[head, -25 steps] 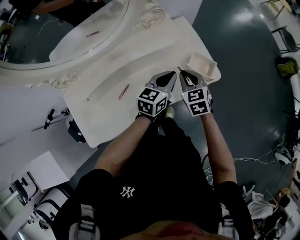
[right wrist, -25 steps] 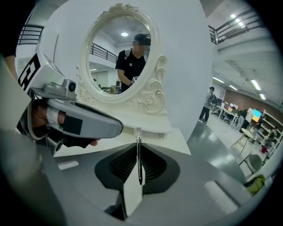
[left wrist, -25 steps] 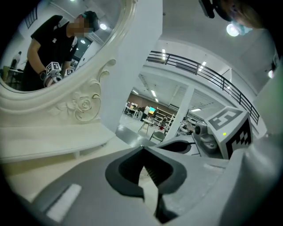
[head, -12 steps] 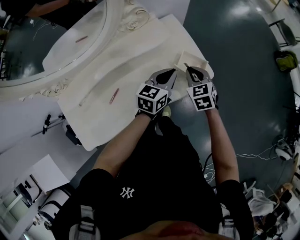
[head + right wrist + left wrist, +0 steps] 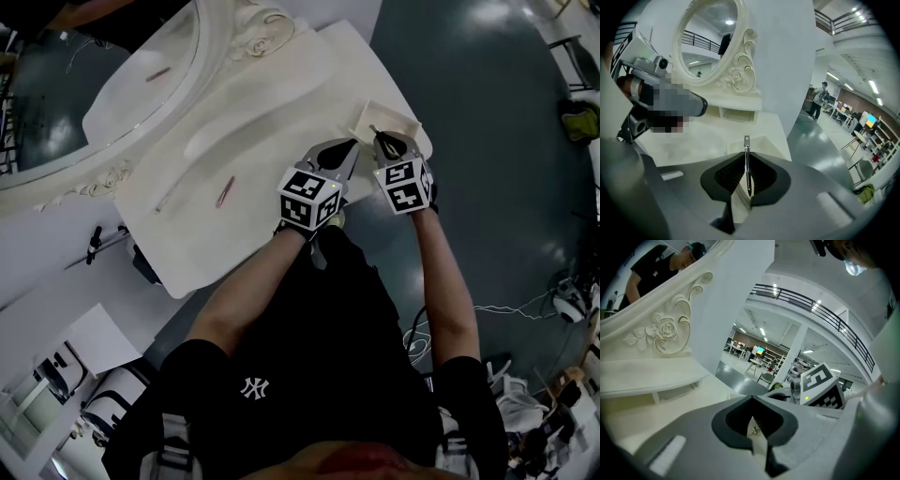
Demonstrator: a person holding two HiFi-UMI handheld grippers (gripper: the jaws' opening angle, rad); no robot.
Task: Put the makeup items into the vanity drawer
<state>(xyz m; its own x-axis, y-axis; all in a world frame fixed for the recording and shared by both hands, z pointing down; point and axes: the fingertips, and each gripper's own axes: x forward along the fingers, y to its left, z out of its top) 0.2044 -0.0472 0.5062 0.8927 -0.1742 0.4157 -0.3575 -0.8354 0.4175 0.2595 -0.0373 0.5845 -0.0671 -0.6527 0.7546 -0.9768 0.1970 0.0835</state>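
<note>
Tool [image 5: 747, 161], thin metal, was pinched in R gripper [image 5: 382, 141] at open drawer [image 5: 405, 122]; L gripper [image 5: 350, 147] jaws together w/ nothing.

Cream vanity top [image 5: 281, 103] (one pink stick [image 5: 224, 192])

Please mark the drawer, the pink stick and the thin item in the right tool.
drawer [image 5: 396, 114]: head view, far rim.
pink stick [image 5: 225, 192]: head view, mid-shaft.
thin item [image 5: 747, 161]: right gripper view, middle of its shaft.
</note>
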